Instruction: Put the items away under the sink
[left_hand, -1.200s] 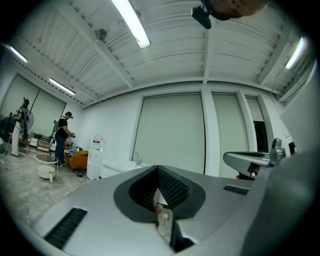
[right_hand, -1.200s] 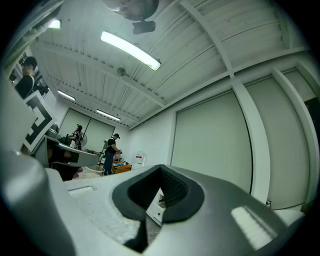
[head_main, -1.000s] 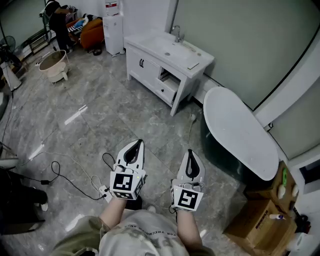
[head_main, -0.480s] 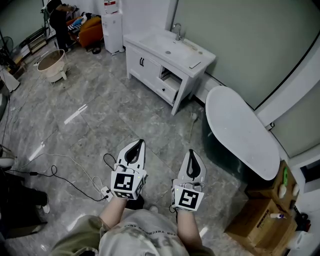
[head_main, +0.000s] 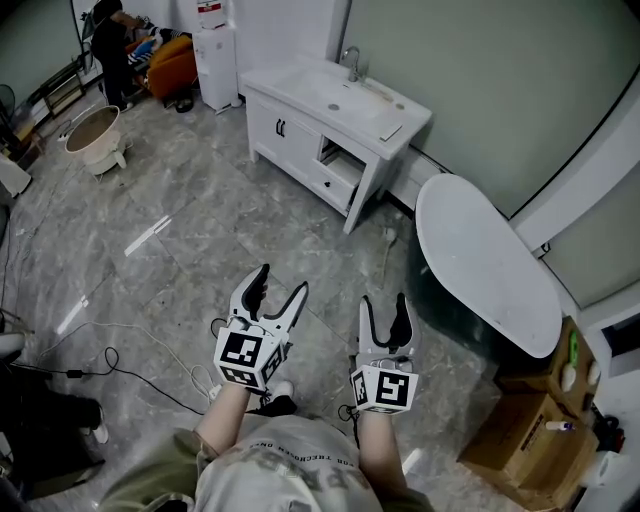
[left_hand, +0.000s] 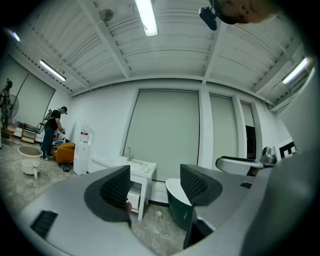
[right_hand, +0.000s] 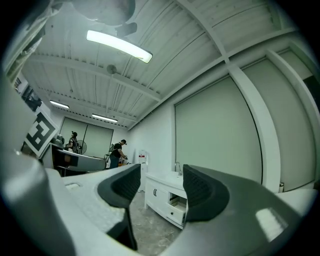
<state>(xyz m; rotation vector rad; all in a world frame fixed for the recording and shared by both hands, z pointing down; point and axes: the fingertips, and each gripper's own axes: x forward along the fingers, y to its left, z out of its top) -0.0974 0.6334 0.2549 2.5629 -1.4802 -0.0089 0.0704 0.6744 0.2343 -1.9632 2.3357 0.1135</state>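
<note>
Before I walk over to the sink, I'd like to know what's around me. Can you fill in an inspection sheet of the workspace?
Surface: floor, grey, glossy stone.
Job's things: sink cabinet, doors shut, one drawer open; items to stow: nothing seen.
Clutter: boxes at right; basin far left.
Grippers: left gripper and right gripper open, jaws just opened, nothing between them.
Cables: cable looping on the floor at left; cord beside the tub.
Surroundings: tub right of the sink; dispenser and person in the far corner.
</note>
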